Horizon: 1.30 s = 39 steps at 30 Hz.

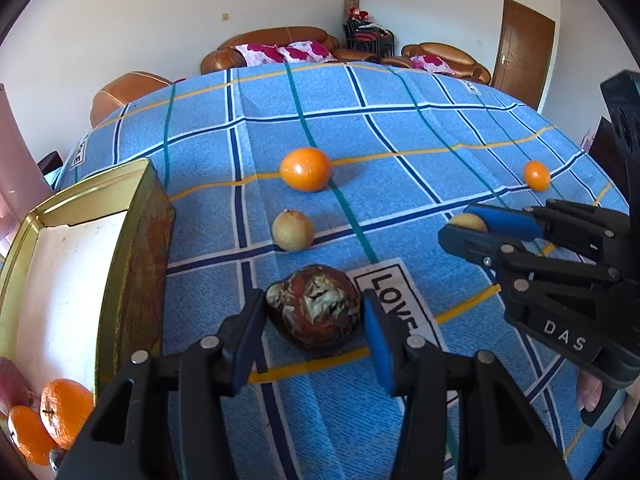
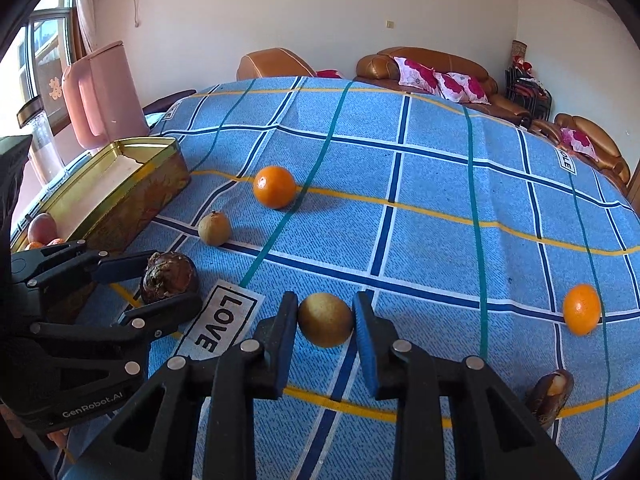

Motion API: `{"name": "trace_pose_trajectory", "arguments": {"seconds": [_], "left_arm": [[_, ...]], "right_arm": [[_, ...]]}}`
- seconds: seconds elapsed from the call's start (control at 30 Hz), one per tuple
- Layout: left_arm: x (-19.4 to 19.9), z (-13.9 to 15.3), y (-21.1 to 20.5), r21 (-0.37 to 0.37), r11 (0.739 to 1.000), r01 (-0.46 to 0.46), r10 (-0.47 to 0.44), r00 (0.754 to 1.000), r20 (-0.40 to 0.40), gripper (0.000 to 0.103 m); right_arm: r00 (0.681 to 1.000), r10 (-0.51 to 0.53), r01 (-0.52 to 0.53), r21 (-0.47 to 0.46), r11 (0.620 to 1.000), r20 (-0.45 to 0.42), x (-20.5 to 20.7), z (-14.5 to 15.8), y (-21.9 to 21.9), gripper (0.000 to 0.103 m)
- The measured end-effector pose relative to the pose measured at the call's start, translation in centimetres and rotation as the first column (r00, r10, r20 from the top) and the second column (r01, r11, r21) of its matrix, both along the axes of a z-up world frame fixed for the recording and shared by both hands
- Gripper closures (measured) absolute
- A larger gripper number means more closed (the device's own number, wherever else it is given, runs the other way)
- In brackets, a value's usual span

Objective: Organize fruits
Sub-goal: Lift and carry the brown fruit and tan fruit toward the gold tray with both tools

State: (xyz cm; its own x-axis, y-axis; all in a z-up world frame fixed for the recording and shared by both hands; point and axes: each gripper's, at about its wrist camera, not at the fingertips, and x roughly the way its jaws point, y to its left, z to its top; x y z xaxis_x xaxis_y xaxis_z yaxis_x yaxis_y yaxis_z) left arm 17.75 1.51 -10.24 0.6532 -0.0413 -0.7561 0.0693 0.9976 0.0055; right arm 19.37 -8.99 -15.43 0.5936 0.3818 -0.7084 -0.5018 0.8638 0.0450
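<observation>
A blue checked cloth (image 2: pixel 420 208) with yellow and teal lines covers the whole table, a "LOVE" label (image 2: pixel 224 320) stitched near its front edge. At the left stands an open gold tin (image 1: pixel 132 248), holding two oranges (image 1: pixel 60 408) and a reddish fruit in its near corner. The left gripper (image 1: pixel 314 320) straddles a dark brown, scabby fruit (image 1: pixel 316 308) lying on the cloth just beside the tin; its blue pads sit against both flanks, pinching the fruit. The right gripper (image 2: pixel 325 320) has its jaws drawn in on a small yellow-brown round fruit (image 2: pixel 325 320), a pad pressing each side, to the right of the label. Beyond them lie a loose orange (image 1: pixel 306 169) and a small tan fruit (image 1: pixel 293 230) close together, a smaller orange (image 2: pixel 582 309) far right, and a dark fruit piece (image 2: pixel 550 396) at the cloth's near right edge.
</observation>
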Motion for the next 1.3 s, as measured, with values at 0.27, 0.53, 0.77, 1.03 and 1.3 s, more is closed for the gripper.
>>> {"name": "trace_pose_trajectory", "arguments": {"seconds": [0.27, 0.53, 0.77, 1.03, 1.3], "left_arm": [[-1.3, 1.3, 0.3, -0.005, 1.000, -0.003, 0.004, 0.996, 0.089, 0.053], [-2.4, 2.3, 0.6, -0.005, 1.000, -0.029, 0.030, 0.985, 0.170, 0.053], [-3.6, 3.1, 0.8, 0.001, 0.999, -0.052, 0.050, 0.968, 0.245, 0.053], [-4.8, 3.9, 0.9, 0.003, 0.997, -0.071, 0.067, 0.945, 0.320, 0.053], [-6.0, 4.4, 0.7, 0.011, 0.997, -0.081, 0.071, 0.922, 0.379, 0.053]], "right_arm": [[0.998, 0.013, -0.015, 0.023, 1.000, 0.067, -1.0, 0.9, -0.2, 0.073], [0.986, 0.037, -0.045, 0.046, 0.998, 0.165, -2.5, 2.1, -0.3, 0.073], [0.976, 0.061, -0.075, 0.061, 0.995, 0.209, -3.3, 2.5, -0.5, 0.073], [0.962, 0.075, -0.094, 0.064, 0.994, 0.262, -4.2, 2.9, -0.3, 0.073], [0.940, 0.070, -0.099, 0.069, 0.993, 0.333, -5.4, 3.4, -0.5, 0.073]]}}
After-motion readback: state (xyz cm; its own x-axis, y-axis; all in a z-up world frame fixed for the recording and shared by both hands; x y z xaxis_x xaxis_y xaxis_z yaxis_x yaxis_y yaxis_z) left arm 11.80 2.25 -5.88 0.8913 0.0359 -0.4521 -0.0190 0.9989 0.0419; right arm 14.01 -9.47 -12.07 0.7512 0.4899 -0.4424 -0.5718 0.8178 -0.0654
